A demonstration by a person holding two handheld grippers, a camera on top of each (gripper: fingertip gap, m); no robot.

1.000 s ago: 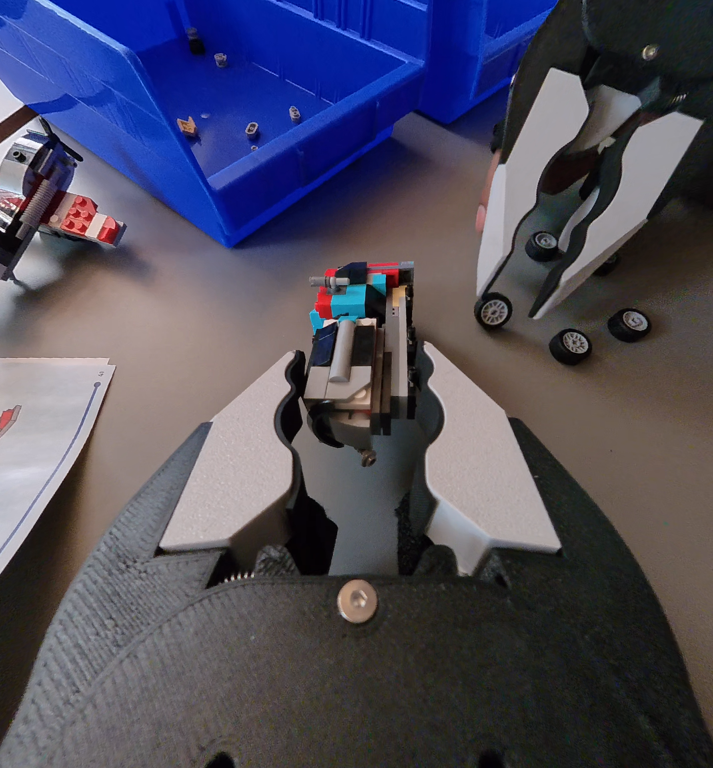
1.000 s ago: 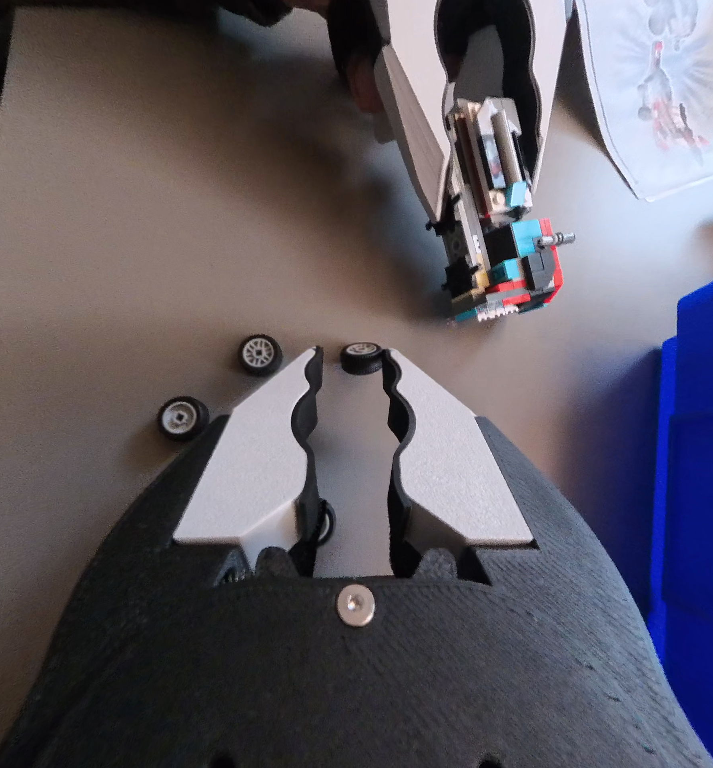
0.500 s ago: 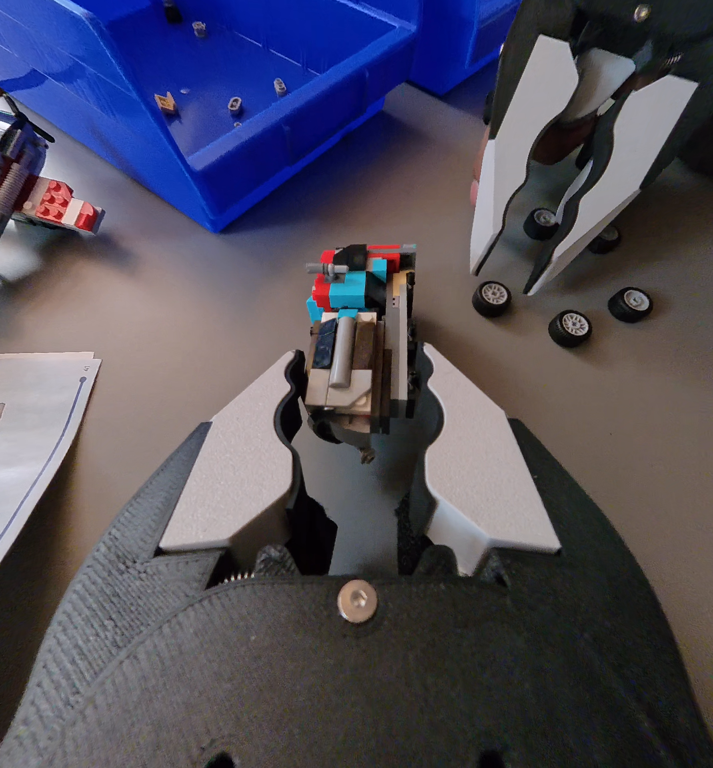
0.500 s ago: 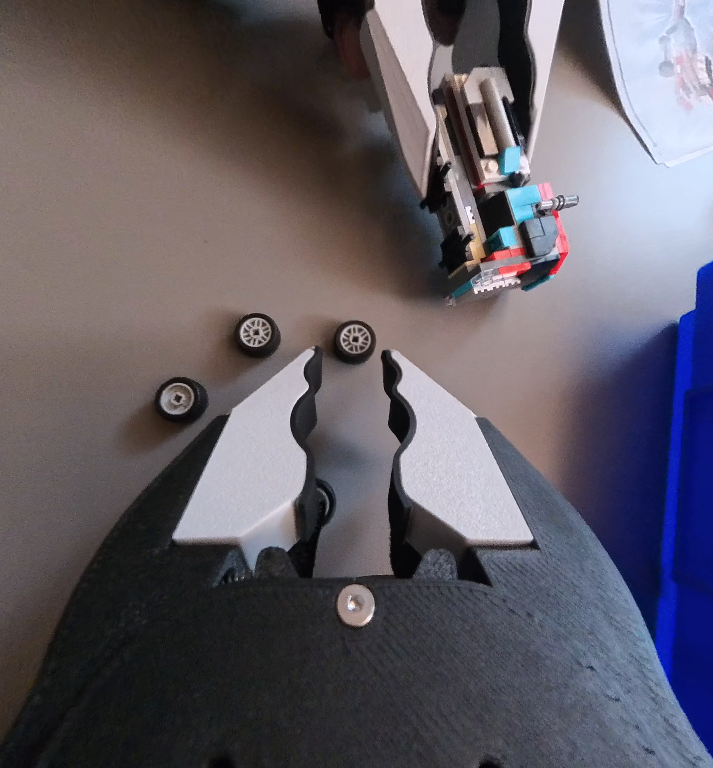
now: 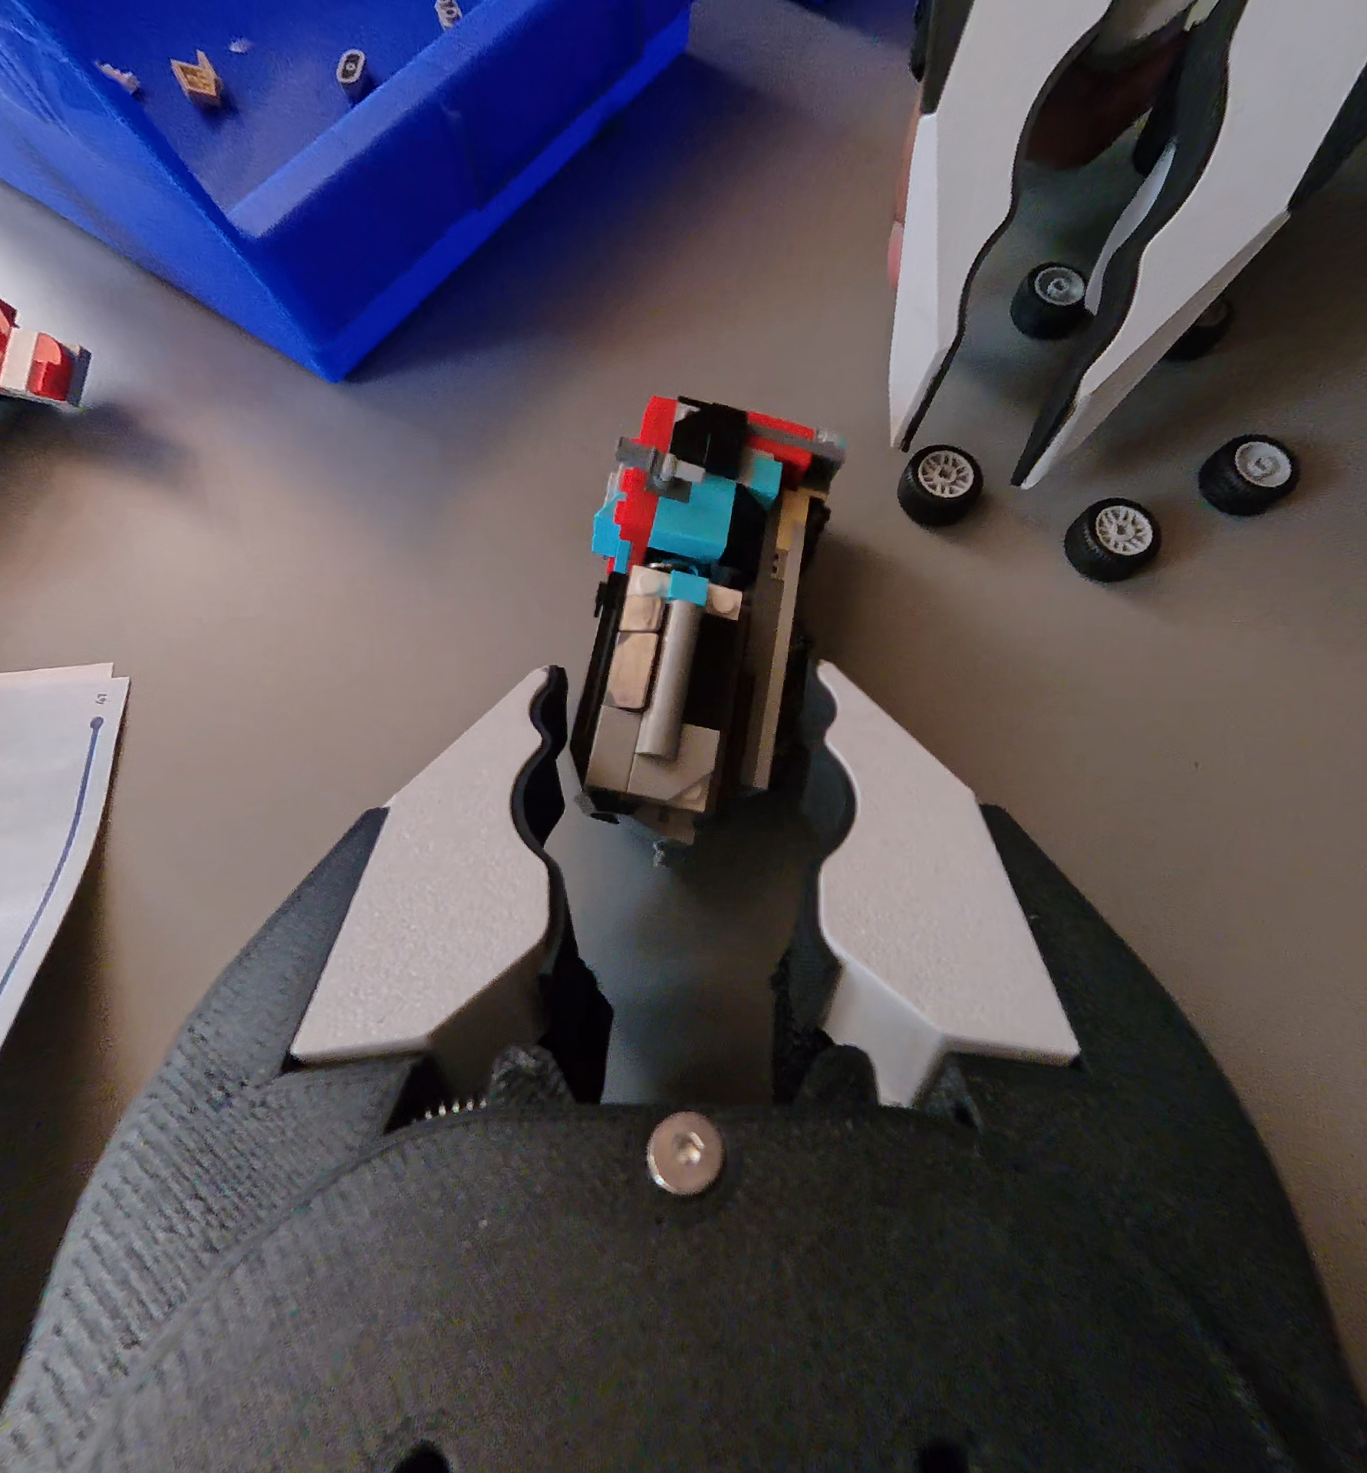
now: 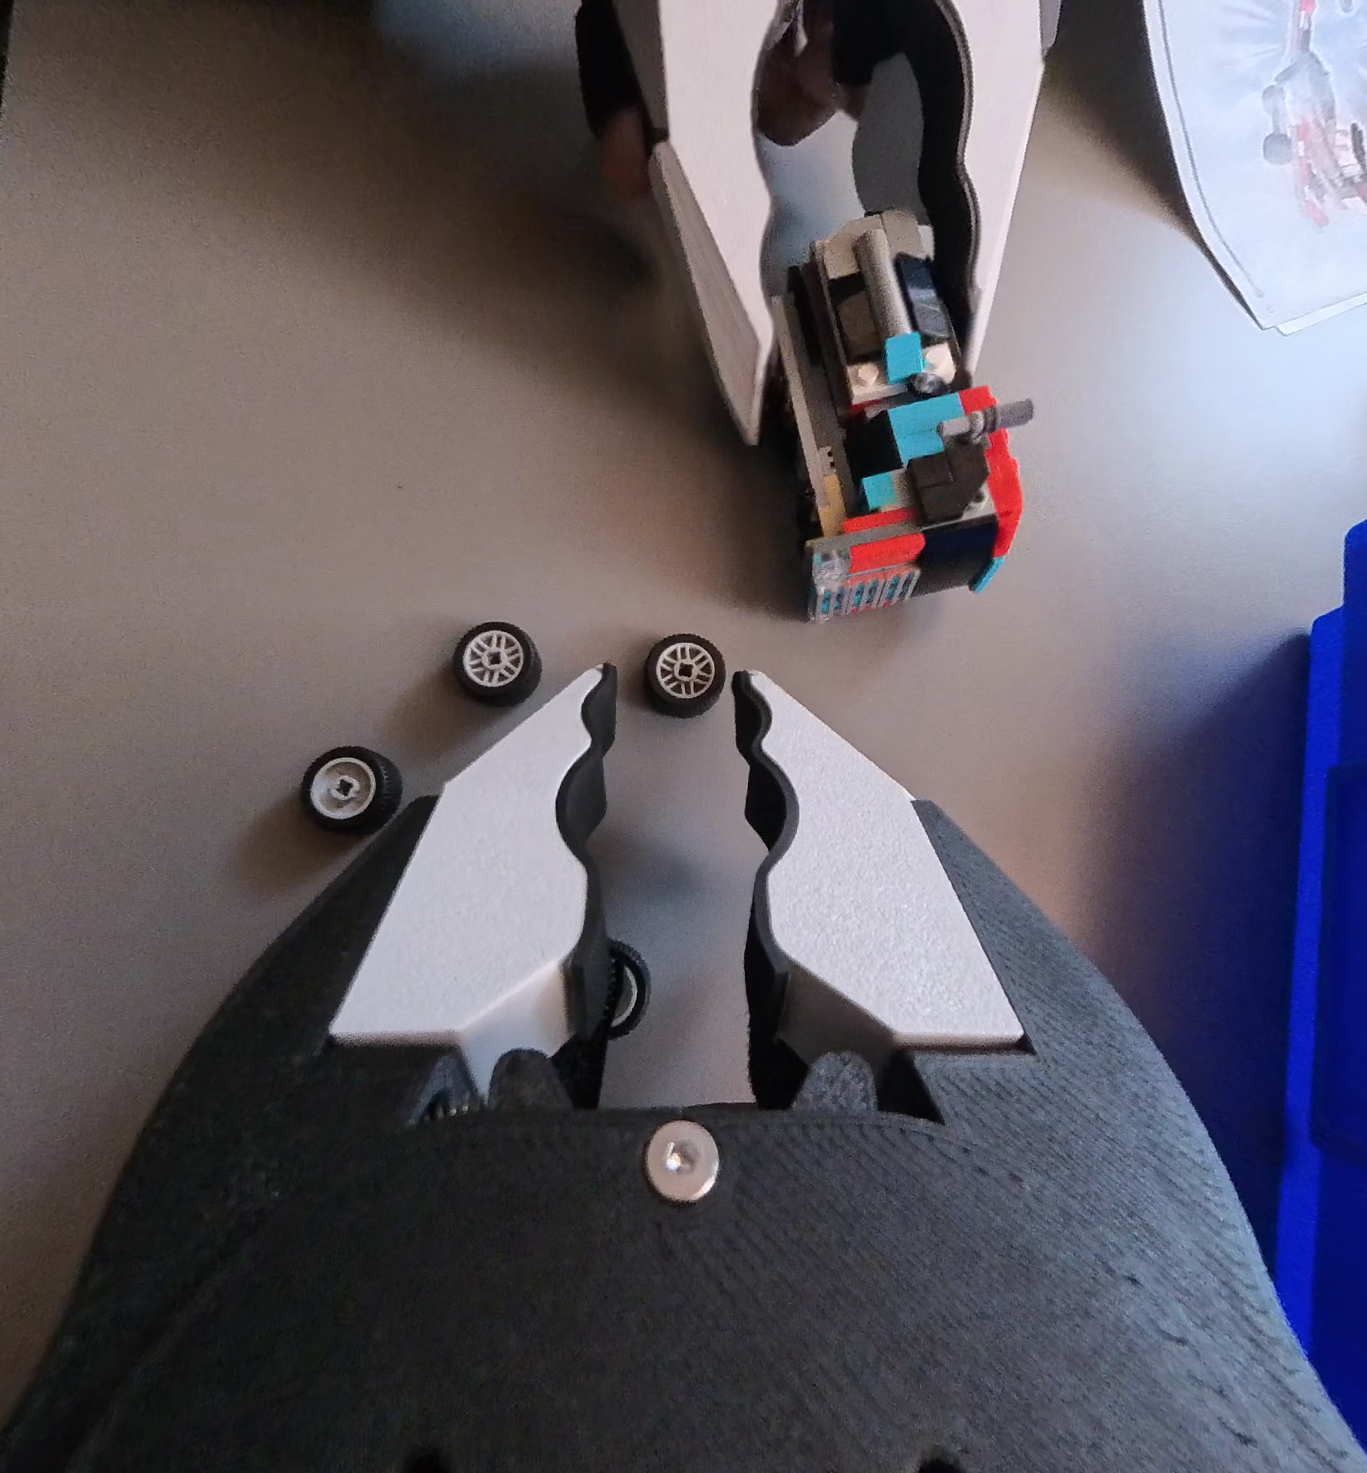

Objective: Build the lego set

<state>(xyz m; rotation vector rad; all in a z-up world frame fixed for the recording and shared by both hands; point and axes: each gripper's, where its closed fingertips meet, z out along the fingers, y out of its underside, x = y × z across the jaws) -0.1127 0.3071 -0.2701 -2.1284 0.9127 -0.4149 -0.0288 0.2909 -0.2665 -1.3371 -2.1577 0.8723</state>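
Note:
A small brick vehicle body (image 5: 688,638) in grey, black, teal and red lies on its side on the grey table (image 5: 345,558). Its rear end lies between the fingers of my left gripper (image 5: 684,677). The jaws are open, with a narrow gap on each side of the model. The right wrist view shows the same model (image 6: 895,414) resting on the table between those fingers. My right gripper (image 6: 674,677) is open. A black wheel with a grey hub (image 6: 685,673) lies flat just ahead of its fingertips, untouched. Two more wheels (image 6: 497,661) (image 6: 351,787) lie to its left, and another wheel (image 6: 624,988) lies under it.
A blue bin (image 5: 345,199) holding several small parts stands at the back left, and another blue bin (image 6: 1366,877) shows at the right edge. A paper instruction sheet (image 5: 19,837) lies on the left. A red and white brick model (image 5: 11,359) lies at the far left. It is some 7 cm from my right tips to the wheel (image 6: 624,988). Look for it in the left wrist view (image 5: 1046,278) too.
My left jaws have opened wider and the brick vehicle body has left the grasp, tilting a little between the fingers. The right gripper has shifted slightly, so one wheel now lies just ahead of its tips.

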